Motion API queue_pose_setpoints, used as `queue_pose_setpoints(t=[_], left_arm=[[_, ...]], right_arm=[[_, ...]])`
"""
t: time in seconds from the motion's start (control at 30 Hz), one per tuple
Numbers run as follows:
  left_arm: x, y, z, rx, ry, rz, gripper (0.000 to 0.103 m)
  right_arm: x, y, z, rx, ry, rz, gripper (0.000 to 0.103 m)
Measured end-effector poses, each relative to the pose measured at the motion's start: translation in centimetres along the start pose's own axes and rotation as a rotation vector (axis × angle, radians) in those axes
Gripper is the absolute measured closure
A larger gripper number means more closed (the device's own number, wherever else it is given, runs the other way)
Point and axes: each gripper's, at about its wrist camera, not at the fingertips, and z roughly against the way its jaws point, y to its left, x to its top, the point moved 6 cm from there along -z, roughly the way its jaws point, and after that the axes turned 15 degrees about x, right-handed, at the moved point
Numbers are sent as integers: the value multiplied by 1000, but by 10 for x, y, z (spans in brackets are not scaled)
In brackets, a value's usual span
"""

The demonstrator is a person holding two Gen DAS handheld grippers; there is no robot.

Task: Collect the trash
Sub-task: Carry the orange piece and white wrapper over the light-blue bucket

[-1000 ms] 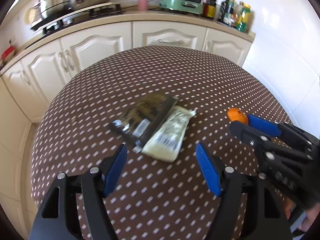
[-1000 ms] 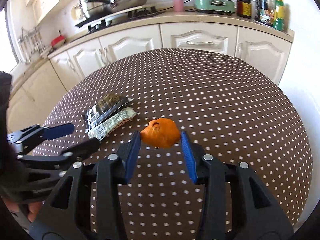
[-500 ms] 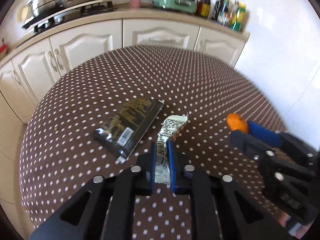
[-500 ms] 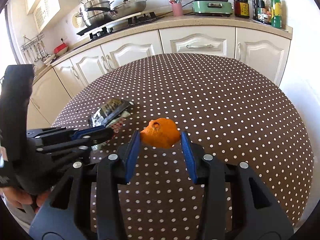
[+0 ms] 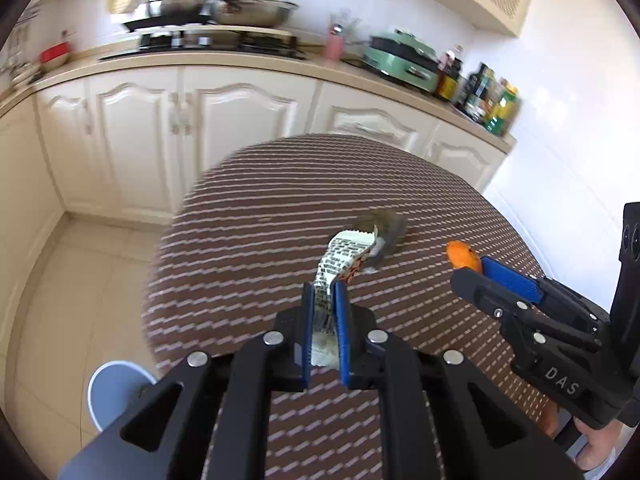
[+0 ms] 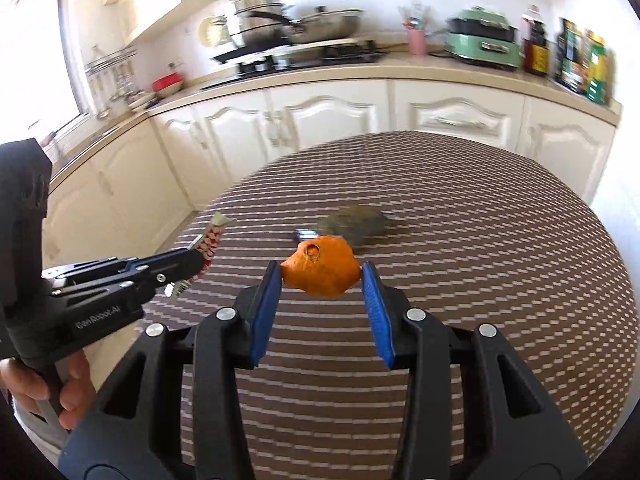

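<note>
A: What have the left tongs (image 5: pixel 325 322) got?

B: Their blue pads are pressed nearly together on a pale printed wrapper (image 5: pixel 340 256). One end is pinched between them and the rest sticks out forward, off the table (image 5: pixel 240 240). From the right wrist view the same wrapper (image 6: pixel 211 240) shows a red and white edge poking past the black fingers, with a hand (image 6: pixel 44 384) round the grip below.

A: And the right tongs (image 6: pixel 322 304)?

B: Partly open, with a piece of orange peel (image 6: pixel 322 266) held between the tips of the blue pads, clear of the cloth. In the left view that peel (image 5: pixel 464 258) sits at the tip of the right tongs (image 5: pixel 476 276), off to the side.

A: Anything left on the table?

B: One dark wrapper (image 6: pixel 356 222), blurred, lies flat on the brown spotted cloth just beyond the peel. It is near the middle of the round top.

A: Below the table?

B: A round pale blue bin (image 5: pixel 116 392) stands on the tiled floor at the lower left.

A: Farther off?

B: White cabinets (image 6: pixel 328 120) under a counter, with pans on the stove (image 6: pixel 296 28) and a green appliance (image 6: pixel 482 40) beside bottles.
</note>
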Motion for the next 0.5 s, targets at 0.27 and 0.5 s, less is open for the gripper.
queue_pose_setpoints(t=[0.27,0.5], left_arm=[[-41,134,29,117,-6,144,93],[-106,265,28,260,67,304,93]], right_arm=[[-15,141,-69,158,80,146,62],[-58,245,-151,275,189,225,63]])
